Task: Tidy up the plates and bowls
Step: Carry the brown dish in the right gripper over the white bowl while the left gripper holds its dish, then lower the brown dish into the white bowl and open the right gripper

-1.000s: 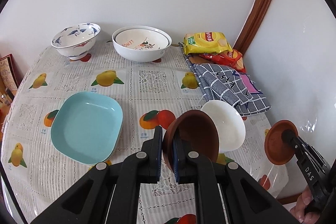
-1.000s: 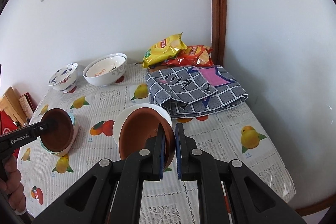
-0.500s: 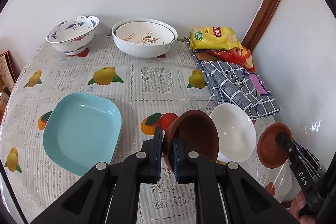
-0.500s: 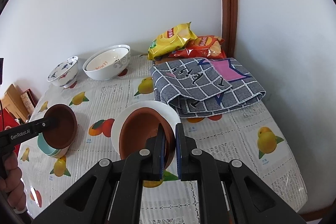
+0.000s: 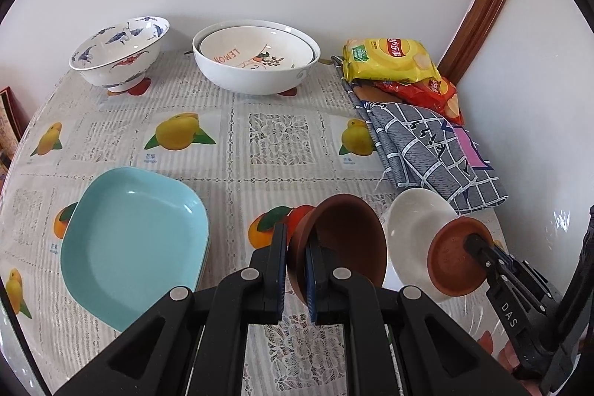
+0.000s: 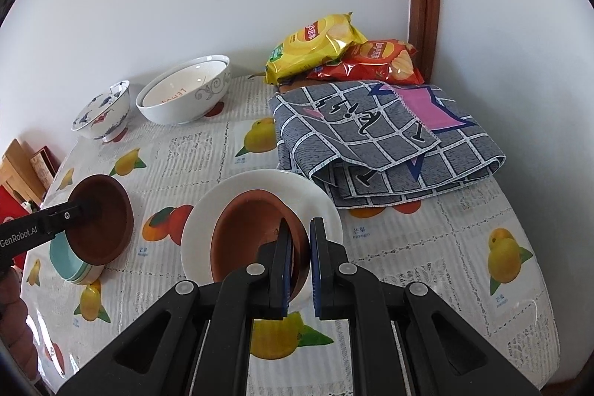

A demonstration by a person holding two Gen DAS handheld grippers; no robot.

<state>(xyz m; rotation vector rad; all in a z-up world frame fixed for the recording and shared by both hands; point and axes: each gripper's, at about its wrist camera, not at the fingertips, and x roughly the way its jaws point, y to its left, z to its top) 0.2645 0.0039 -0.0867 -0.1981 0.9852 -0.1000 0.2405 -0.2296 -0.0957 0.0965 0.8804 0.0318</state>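
My left gripper (image 5: 297,266) is shut on the rim of a brown bowl (image 5: 349,240), held tilted above the table just right of a stack of turquoise square plates (image 5: 133,247). In the right wrist view this brown bowl (image 6: 100,221) hangs over the turquoise stack (image 6: 70,264). My right gripper (image 6: 297,258) is shut on the rim of a second brown dish (image 6: 252,232), tilted low over a white plate (image 6: 323,206). From the left wrist view, that dish (image 5: 453,258) overlaps the white plate (image 5: 415,218).
A blue-patterned bowl (image 5: 118,51) and two nested white bowls (image 5: 256,62) stand at the back by the wall. Chip bags (image 6: 319,43) and a folded grey checked cloth (image 6: 382,140) fill the back right corner. The fruit-print tablecloth (image 5: 278,136) covers the table.
Both grippers moved forward and down with their brown dishes. The right one's dish now hangs over the white plate; the left one's bowl sits lower beside the turquoise plates.
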